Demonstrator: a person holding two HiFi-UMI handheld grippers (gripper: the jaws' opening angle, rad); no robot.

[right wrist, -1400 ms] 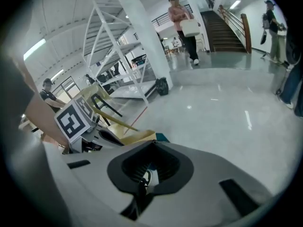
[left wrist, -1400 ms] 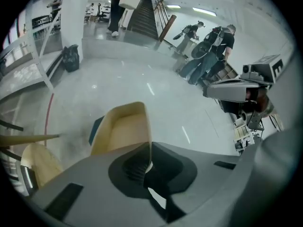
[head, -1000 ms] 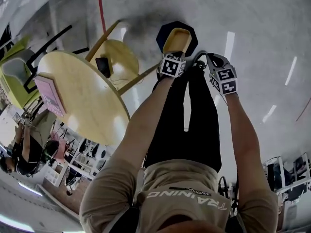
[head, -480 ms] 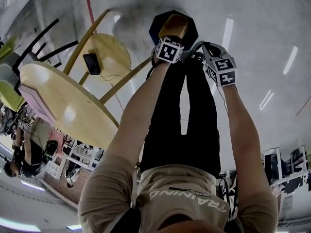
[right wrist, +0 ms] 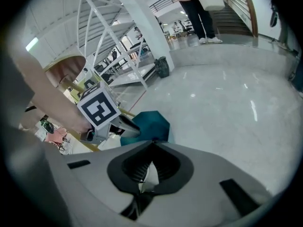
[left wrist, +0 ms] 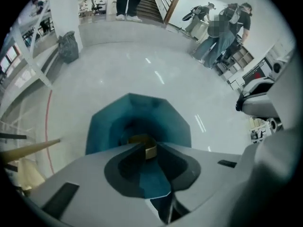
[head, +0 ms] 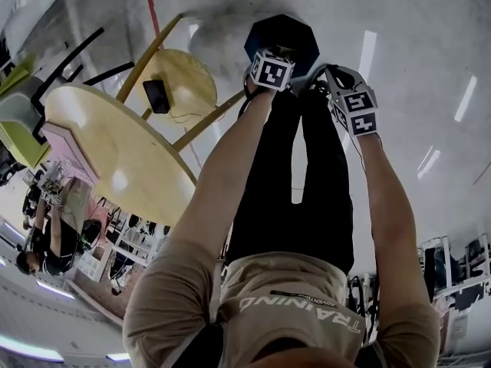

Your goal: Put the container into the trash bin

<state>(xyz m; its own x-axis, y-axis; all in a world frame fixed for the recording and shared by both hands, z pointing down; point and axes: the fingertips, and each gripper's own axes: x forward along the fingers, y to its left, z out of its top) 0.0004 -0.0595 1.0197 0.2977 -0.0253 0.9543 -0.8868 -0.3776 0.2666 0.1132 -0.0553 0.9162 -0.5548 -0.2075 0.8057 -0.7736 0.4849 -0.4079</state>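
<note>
From the head view I see my left claw (head: 276,54) right over the dark trash bin (head: 298,34), and the right claw (head: 316,81) just beside the bin. In the left gripper view the jaws stand apart and empty, and the tan container (left wrist: 140,138) lies down inside the bin. In the right gripper view the jaws are together on nothing, with the bin just beyond them.
</note>
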